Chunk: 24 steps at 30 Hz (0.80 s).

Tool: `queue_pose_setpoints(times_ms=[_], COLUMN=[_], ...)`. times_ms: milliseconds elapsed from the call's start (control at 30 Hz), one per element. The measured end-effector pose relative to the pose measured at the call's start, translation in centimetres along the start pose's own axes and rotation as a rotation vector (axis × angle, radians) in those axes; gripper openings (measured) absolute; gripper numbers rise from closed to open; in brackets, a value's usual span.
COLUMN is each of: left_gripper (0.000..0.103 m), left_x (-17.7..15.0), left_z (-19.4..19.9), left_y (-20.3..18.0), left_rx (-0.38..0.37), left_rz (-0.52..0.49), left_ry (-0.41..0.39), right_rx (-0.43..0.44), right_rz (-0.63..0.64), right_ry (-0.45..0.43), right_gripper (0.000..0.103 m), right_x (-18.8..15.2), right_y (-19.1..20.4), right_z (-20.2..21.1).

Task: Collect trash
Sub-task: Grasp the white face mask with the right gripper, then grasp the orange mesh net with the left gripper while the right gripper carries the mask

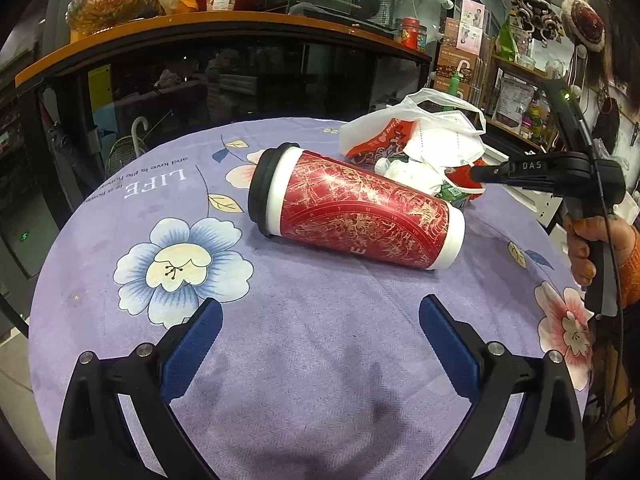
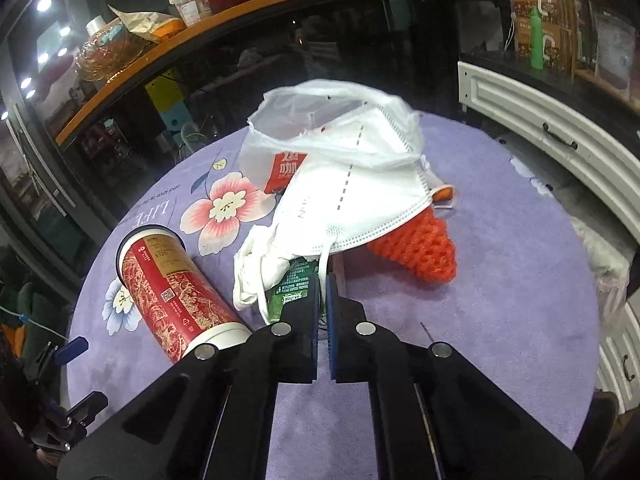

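Blue pads [image 2: 322, 308] of the right gripper [image 2: 323, 280] are pinching the mask's strap [image 2: 326, 258] (left gripper [image 1: 320, 328] gaping idle), risking it slipping free.

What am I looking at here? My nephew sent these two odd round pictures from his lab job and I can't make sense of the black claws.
No robot: a person holds a two-finger gripper in each hand, each carrying a fisheye camera. The left camera shows the left gripper open above a purple flowered tablecloth, where a red-and-gold paper cup with black lid lies on its side. The right camera shows the right gripper shut, seemingly pinching the white face mask by its strap. Nearby lie a white plastic bag, orange foam fruit netting and a green wrapper.
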<state>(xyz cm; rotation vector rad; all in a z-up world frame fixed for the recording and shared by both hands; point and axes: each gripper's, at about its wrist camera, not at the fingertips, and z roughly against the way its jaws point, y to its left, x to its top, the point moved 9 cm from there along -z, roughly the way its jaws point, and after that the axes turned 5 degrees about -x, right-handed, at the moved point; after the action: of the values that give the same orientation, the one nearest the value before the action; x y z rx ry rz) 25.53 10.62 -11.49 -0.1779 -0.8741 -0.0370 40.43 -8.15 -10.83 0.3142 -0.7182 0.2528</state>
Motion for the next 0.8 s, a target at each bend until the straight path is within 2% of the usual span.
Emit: queue_pose_setpoints(times_ms=[400,500,800], left_gripper=[0.097,0.097,0.096], left_x=[0.2,0.6,3.4], left_z=[-0.4,-0.7,-2.8], left_y=[-1.6,-2.9,-8.6], left_rx=[-0.016,-0.044,-0.082], left_rz=[-0.012,-0.022,-0.168], left_ry=[0.006,0.006,-0.002], right_rx=[-0.074,-0.101,-0.157], right_rz=[0.074,0.092,0.115], right_ry=[-0.195,-0.230,-0.293], right_gripper=[0.002,0.002,0.002], right_x=[1.6,1.4,0.5], right_y=[-1.5,-2.2,-4.3], right_z=[8.6,10.8,16.4])
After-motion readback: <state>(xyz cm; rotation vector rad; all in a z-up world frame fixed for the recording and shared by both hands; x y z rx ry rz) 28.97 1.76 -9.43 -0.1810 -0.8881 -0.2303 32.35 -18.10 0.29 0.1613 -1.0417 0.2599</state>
